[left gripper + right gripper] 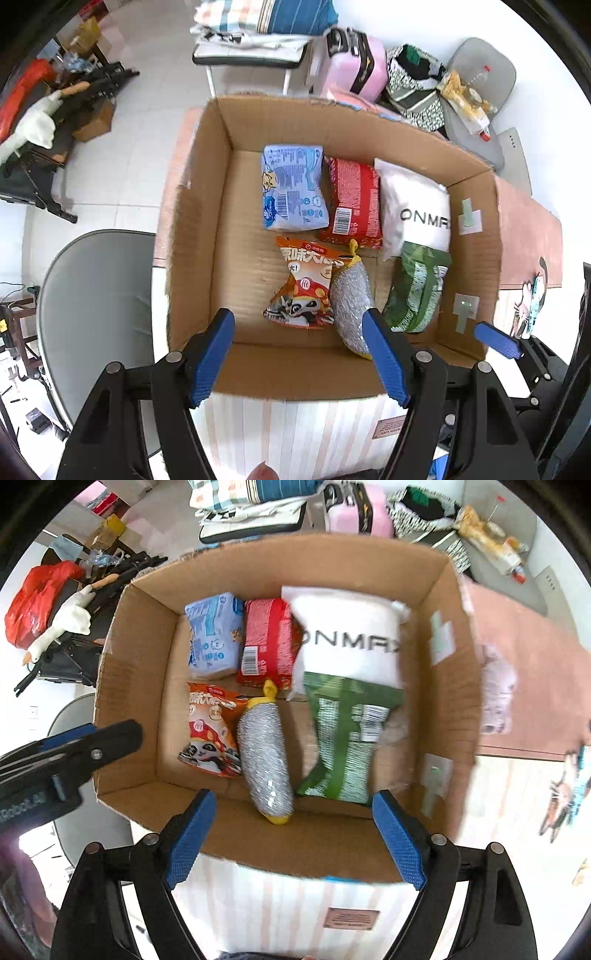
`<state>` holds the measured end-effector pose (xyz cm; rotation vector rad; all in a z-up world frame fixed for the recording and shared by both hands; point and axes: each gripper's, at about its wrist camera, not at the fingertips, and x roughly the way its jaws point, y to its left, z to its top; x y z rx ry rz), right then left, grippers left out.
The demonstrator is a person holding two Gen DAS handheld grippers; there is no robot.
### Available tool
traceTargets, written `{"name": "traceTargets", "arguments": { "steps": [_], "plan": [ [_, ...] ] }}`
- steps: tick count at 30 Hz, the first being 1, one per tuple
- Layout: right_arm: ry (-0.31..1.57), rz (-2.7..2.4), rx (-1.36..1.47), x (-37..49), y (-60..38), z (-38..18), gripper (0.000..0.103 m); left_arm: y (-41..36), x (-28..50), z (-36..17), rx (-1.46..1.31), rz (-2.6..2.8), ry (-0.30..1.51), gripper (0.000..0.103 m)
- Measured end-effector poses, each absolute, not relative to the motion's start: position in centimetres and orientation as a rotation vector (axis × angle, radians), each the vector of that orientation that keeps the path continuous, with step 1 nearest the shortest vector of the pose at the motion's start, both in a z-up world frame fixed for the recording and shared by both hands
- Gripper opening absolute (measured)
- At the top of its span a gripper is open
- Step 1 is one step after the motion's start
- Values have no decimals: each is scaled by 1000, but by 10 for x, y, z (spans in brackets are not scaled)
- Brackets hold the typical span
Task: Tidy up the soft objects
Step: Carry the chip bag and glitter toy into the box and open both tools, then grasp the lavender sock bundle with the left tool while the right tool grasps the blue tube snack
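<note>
An open cardboard box holds several soft items: a light blue pack, a red pack, a white pouch, an orange snack bag, a silver scrubber with yellow ends and a green bag. My left gripper is open and empty above the box's near wall. My right gripper is open and empty, also above the near wall.
The box sits on a table with a striped cloth. A grey chair stands at the left. A pink suitcase, a folded bedding pile and a white goose toy lie beyond the box.
</note>
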<state>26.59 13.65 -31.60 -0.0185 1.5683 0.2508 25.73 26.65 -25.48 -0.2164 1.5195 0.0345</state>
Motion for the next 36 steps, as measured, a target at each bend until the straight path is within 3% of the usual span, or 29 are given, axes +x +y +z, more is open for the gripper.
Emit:
{"name": "traceTargets", "arguments": {
  "steps": [2, 5, 24, 32, 36],
  "plan": [
    [1544, 257, -19, 261, 127, -300, 88, 271, 248, -250, -204, 53, 1489, 85],
    [1496, 241, -53, 247, 112, -275, 103, 263, 238, -241, -160, 82, 1436, 99],
    [1358, 277, -11, 198, 69, -193, 103, 221, 190, -180, -117, 119, 1278, 102],
    [1194, 212, 165, 203, -11, -171, 103, 152, 220, -145, 40, 86, 1174, 102],
    [1176, 93, 177, 212, -71, -170, 103, 95, 258, -155, 77, 0, 1177, 102]
  ]
}}
